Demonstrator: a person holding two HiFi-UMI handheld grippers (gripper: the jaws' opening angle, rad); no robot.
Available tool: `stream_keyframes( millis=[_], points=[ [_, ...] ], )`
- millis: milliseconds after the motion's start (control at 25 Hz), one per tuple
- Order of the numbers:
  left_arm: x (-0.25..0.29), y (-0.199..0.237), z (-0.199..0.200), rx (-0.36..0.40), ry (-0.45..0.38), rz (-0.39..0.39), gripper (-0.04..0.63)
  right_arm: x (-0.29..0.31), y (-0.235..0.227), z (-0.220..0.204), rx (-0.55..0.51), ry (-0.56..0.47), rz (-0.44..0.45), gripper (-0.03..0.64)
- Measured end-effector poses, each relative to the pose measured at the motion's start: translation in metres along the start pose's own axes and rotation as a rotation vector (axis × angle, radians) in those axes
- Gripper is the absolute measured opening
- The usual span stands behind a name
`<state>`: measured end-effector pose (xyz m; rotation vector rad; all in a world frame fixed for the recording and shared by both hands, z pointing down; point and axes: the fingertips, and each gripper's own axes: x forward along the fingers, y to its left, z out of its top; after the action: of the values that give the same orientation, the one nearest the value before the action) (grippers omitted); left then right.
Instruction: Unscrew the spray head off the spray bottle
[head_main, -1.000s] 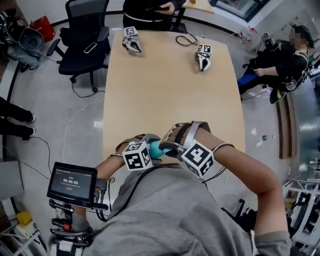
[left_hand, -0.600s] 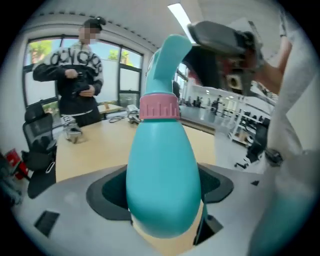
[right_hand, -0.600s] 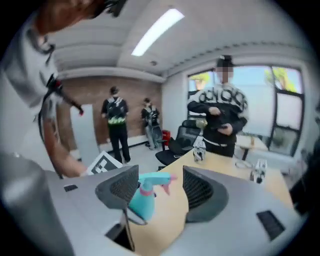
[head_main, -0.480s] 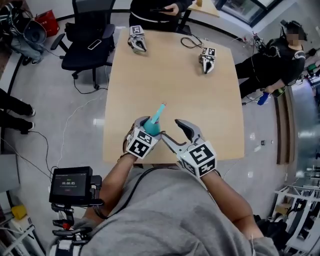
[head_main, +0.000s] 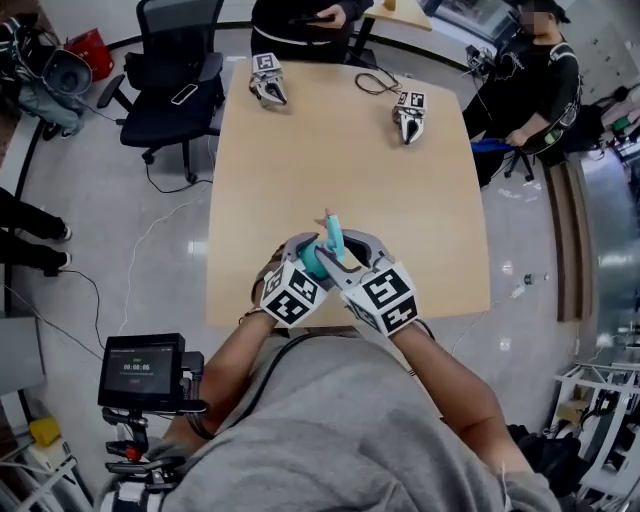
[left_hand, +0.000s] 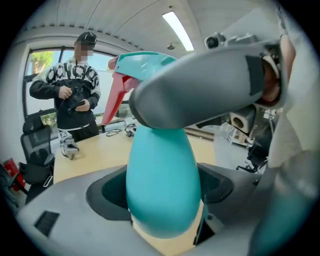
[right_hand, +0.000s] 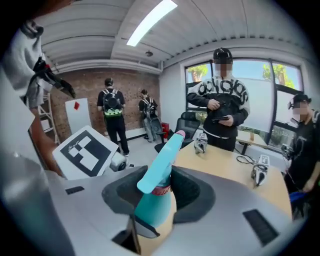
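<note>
Clamping spray bottle | left gripper: body | right gripper, just closing: neck

A pale wooden bench stands on a glossy grey floor, where cables trail. A black office chair sits by the bench's far left corner. One wall is red brick. Next to it, tall windows show green trees outside. A long strip light glows on the ribbed pale ceiling.
</note>
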<state>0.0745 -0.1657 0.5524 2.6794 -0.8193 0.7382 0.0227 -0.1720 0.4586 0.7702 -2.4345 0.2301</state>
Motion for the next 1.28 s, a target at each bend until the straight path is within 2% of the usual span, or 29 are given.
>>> stream_keyframes(
  millis=[80,200,360,480,560,640,760,840,920,960,1000,1120,1200,1280],
  points=[
    [-0.01,-0.014,-0.004,0.034,-0.017,-0.107,0.379,-0.006,0.017,-0.001,-0.083,0.001,0.154,0.147],
    [-0.031,-0.042,-0.007,0.135,-0.027,-0.29,0.379,-0.025,0.047,-0.001,-0.258,-0.003,0.434,0.147],
    [-0.06,-0.079,-0.013,0.248,-0.005,-0.526,0.38,-0.054,0.083,-0.004,-0.445,0.035,0.764,0.147],
    [-0.074,-0.094,-0.009,0.248,-0.006,-0.64,0.38,-0.065,0.092,-0.004,-0.523,0.092,0.891,0.146],
    [-0.074,-0.093,-0.003,0.23,-0.021,-0.638,0.38,-0.063,0.089,-0.002,-0.537,0.109,0.888,0.147],
    [-0.067,-0.082,0.003,0.192,-0.041,-0.564,0.38,-0.055,0.078,0.004,-0.516,0.083,0.804,0.204],
    [-0.047,-0.045,0.009,0.063,-0.069,-0.334,0.38,-0.047,0.043,0.02,-0.405,-0.053,0.581,0.238],
    [-0.034,-0.013,0.007,0.002,-0.062,-0.143,0.38,-0.047,0.006,0.031,-0.212,-0.147,0.373,0.238],
    [-0.029,0.014,0.006,-0.008,-0.051,0.027,0.38,-0.047,-0.026,0.026,0.107,-0.153,0.188,0.238],
    [-0.029,0.024,0.007,0.004,-0.047,0.097,0.38,-0.046,-0.032,0.019,0.28,-0.146,0.149,0.238],
    [-0.03,0.033,0.008,0.029,-0.042,0.16,0.38,-0.044,-0.031,0.013,0.454,-0.149,0.15,0.238],
    [-0.033,0.053,0.012,0.195,0.004,0.352,0.38,-0.042,-0.03,0.012,0.939,-0.259,0.226,0.238],
    [-0.035,0.06,0.016,0.34,0.034,0.454,0.38,-0.041,-0.039,0.016,1.148,-0.326,0.227,0.238],
    [-0.036,0.061,0.02,0.45,0.045,0.512,0.38,-0.039,-0.044,0.015,1.22,-0.328,0.209,0.238]
  ],
)
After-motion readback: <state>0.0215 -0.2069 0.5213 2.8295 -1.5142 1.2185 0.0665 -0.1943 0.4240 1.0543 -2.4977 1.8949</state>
